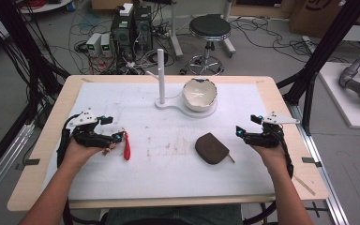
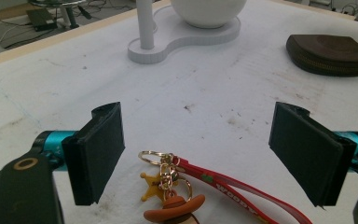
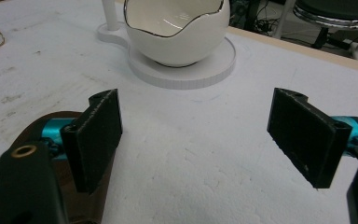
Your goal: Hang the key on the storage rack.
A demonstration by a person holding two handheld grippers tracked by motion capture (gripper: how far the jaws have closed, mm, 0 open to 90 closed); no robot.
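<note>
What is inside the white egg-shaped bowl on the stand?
The egg-shaped bowl shows a bare, glossy inner wall below its gold rim. Its bottom is hidden behind the front wall, so anything lying there cannot be seen.

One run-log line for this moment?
left claw: open, over keychain | right claw: open, beside brown pouch | nothing held

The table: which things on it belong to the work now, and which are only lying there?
In the work:
- keychain, between the open left gripper jaws, not gripped
- right gripper, open, holding nothing

Lying about:
- brown pouch
- egg-shaped bowl
- white stand
</note>
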